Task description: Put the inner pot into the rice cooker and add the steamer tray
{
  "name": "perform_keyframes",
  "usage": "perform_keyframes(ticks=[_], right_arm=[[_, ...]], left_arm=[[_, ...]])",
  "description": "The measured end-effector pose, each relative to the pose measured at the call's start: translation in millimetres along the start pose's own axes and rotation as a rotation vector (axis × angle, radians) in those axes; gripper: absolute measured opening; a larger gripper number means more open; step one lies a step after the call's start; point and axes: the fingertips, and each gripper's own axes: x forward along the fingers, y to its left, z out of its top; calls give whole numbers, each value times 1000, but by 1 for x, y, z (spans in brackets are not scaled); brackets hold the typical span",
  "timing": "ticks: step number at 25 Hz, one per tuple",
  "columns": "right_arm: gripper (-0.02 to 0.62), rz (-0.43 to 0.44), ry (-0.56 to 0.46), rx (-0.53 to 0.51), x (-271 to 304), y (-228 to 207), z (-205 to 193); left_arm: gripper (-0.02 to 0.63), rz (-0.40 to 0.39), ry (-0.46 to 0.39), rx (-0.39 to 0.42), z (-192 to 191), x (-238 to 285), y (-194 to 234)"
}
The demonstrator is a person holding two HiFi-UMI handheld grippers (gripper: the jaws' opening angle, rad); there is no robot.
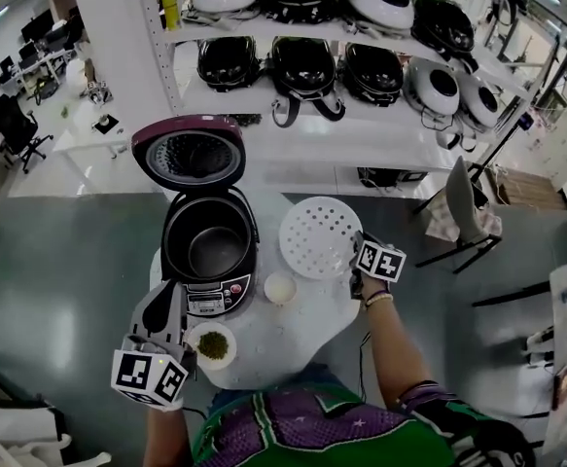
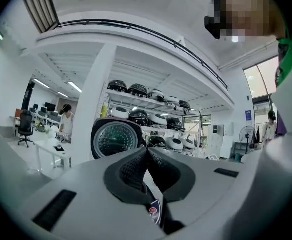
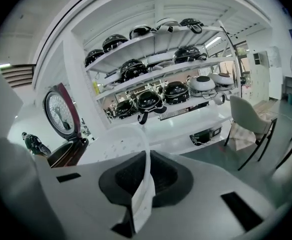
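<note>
The open rice cooker (image 1: 208, 246) stands on the round white table (image 1: 293, 348), its maroon lid (image 1: 188, 152) tipped back. The dark inner pot (image 1: 215, 251) sits inside it. To its right the white perforated steamer tray (image 1: 318, 235) is held above the table, and my right gripper (image 1: 354, 257) is shut on its right rim. In the right gripper view the tray's thin edge (image 3: 144, 184) runs between the pads, with the cooker (image 3: 65, 153) off to the left. My left gripper (image 1: 166, 298) hovers at the cooker's front left, shut and empty (image 2: 146, 156), facing the lid (image 2: 114, 139).
A small white cup (image 1: 280, 288) and a bowl of green bits (image 1: 212, 345) stand on the table in front of the cooker. Behind are shelves (image 1: 302, 37) with several rice cookers. A chair (image 1: 463, 202) stands at the right.
</note>
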Motion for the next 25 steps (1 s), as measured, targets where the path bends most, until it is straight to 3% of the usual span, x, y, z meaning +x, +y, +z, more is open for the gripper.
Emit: perform_keyframes(ticks=[7,14,25], right_arm=[[20,-35,-74,15,-53,25,15],[20,-34,-130,42,-91,66,20],[20,-14,-169,109,-132,133,-3]], left_arm=[[21,-41,-61,-41,21,-32,27],[21,-81,-91,-21,34,-61,46],[21,-103,-110,-41,36,-112,92]])
